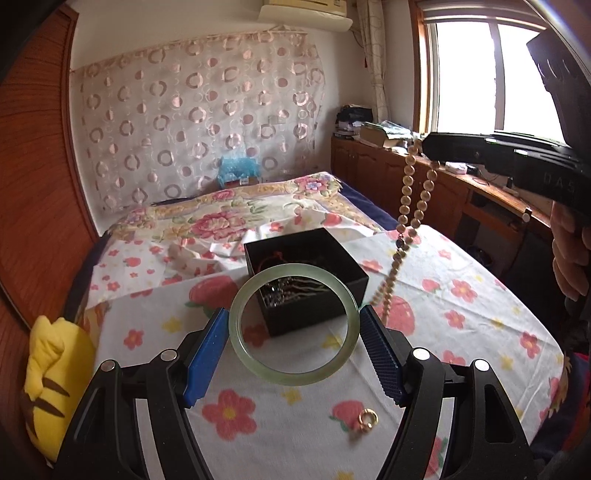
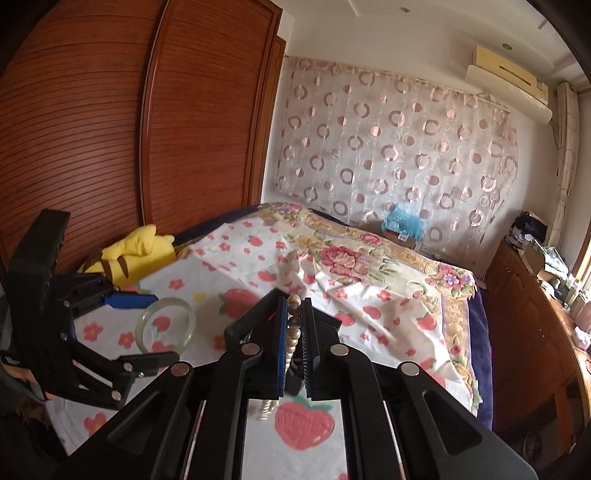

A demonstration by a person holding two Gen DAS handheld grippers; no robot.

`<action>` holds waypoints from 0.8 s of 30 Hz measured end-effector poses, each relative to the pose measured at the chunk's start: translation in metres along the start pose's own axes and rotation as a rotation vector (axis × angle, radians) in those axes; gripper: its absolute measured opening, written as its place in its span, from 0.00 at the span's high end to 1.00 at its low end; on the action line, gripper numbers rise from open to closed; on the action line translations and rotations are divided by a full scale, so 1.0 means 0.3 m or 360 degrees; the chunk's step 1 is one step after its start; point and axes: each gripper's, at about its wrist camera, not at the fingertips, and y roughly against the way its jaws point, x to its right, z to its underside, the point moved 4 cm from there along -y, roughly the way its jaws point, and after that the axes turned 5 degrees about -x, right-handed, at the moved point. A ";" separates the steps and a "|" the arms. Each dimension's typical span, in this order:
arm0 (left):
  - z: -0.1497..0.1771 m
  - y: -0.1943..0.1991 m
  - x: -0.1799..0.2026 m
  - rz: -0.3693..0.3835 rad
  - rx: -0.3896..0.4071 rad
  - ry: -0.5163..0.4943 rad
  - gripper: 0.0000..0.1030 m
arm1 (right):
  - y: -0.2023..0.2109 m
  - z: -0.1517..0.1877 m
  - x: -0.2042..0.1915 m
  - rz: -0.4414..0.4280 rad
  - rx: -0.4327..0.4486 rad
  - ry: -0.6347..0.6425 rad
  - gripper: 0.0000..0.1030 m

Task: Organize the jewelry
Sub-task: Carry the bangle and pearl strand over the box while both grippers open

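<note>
Right hand-held gripper [image 1: 430, 146] body, right edge of the left wrist frame: we read the raised letters "DAS"; whatever follows is cut off by the frame edge.
Air conditioner [image 1: 306, 9] badge, top of the frame: too small for us to read.
Elsewhere: we find nothing legible.

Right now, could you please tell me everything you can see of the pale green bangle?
The bangle is a smooth, translucent pale green ring, jade-like, with a rounded band and no visible clasp or marking. It is held off the floral bedsheet between the blue pads of the left gripper, which touch its outer rim on opposite sides. It is tilted, its opening facing the left wrist camera, framing the open black box behind it.
</note>
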 end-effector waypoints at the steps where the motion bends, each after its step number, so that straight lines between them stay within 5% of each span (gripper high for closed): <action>1: -0.008 -0.013 -0.006 0.0003 -0.0003 0.0003 0.33 | -0.011 -0.010 0.008 0.0003 0.0002 -0.0002 0.92; 19: -0.139 -0.159 -0.068 0.0002 -0.0033 0.0010 0.33 | -0.013 -0.227 0.133 0.0021 0.0234 -0.0017 0.92; 24: -0.157 -0.212 -0.065 -0.0005 -0.0057 -0.0001 0.33 | -0.088 -0.227 0.135 -0.0002 0.0169 -0.0001 0.92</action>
